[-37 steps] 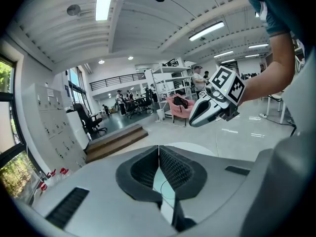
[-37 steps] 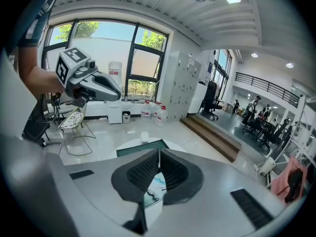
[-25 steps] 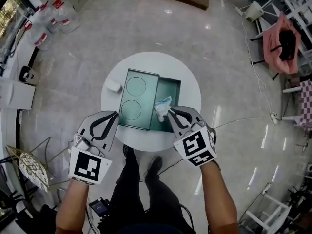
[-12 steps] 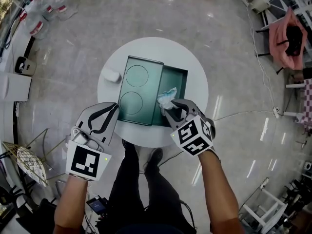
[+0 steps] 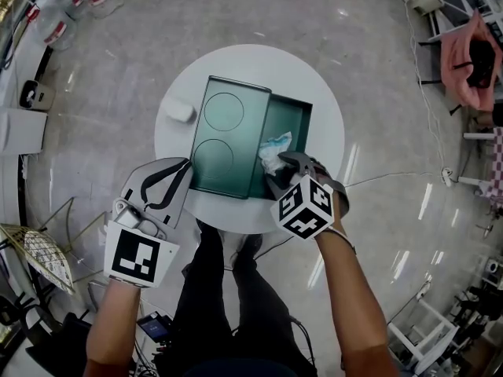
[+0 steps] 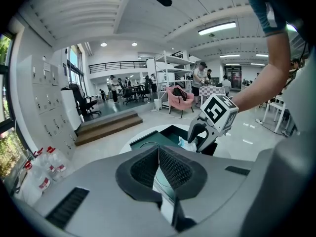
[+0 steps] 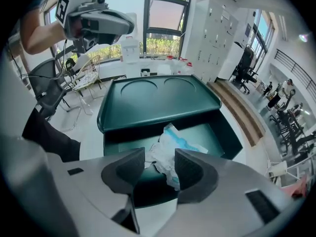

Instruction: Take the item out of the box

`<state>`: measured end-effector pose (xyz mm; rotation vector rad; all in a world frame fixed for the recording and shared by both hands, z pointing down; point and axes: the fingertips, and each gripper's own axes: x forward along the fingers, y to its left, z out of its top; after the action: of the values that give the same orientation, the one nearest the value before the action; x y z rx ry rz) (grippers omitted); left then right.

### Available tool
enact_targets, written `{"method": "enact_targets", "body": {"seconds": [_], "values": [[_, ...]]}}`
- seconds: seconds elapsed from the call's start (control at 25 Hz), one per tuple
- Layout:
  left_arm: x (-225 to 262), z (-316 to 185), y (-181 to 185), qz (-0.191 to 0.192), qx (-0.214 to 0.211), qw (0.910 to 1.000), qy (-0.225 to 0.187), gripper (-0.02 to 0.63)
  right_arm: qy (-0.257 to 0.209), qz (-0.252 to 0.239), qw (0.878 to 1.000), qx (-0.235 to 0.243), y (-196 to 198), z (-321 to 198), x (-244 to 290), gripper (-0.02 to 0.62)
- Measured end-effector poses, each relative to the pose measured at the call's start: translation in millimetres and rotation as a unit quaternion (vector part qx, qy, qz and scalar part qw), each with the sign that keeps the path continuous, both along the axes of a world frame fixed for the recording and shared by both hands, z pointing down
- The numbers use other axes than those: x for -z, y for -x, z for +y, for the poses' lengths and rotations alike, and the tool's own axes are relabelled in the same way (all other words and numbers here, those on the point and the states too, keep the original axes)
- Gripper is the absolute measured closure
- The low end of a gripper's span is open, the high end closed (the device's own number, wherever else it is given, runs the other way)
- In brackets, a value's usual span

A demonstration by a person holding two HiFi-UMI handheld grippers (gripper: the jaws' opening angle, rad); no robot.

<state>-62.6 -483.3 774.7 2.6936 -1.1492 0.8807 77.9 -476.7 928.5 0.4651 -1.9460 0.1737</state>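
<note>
A dark green box (image 5: 302, 115) sits on the round white table (image 5: 330, 144), its lid (image 5: 224, 136) slid left so the right part is uncovered. A crumpled white and blue packet (image 5: 275, 145) lies in that uncovered part. My right gripper (image 5: 277, 171) points steeply down over the box's near edge; its jaws have just been opening and stand apart. In the right gripper view the packet (image 7: 170, 149) shows in the gap of the right gripper (image 7: 160, 169), and the pads do not press on it. My left gripper (image 5: 174, 177) hovers shut and empty at the table's near left edge.
A small white object (image 5: 180, 111) lies on the table left of the box. The person's legs (image 5: 228, 289) stand against the table's near edge. Water bottles (image 5: 59, 22) stand on the floor at the far left, and a pink chair (image 5: 464, 49) at the far right.
Both hands have come down toward the table. The right gripper, shut on the packet a second ago, sank to the box and opened; the packet now rests inside.
</note>
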Motion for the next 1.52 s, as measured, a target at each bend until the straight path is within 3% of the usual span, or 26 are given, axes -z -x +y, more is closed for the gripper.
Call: {"method": "enact_targets", "body": {"seconds": [0.08,0.2,0.32,0.56,0.84,1.52], "values": [[-1,-1,2,0.000,0.001,1.0000,0.001,0.584,0.004,0.008,1.000,0.005,1,0,-5,0.407],[2,0,2,0.001,0.003,1.0000,0.002,0.583,0.010,0.018,1.000,0.008,0,3,-10,0.501],[6,-1,4,0.002,0.005,1.0000,0.000,0.583,0.018,0.025,1.000,0.000,-2,2,-10,0.544],[19,3,17,0.000,0.006,0.9999,-0.009,0.584,0.020,0.013,0.999,-0.023,7,4,9,0.554],[76,11,22,-0.001,0.005,0.9997,-0.024,0.584,0.005,-0.011,0.999,-0.045,8,11,75,0.554],[242,61,30,0.000,0.013,0.9961,-0.088,0.583,-0.068,-0.128,0.983,-0.113,9,66,283,0.555]]}}
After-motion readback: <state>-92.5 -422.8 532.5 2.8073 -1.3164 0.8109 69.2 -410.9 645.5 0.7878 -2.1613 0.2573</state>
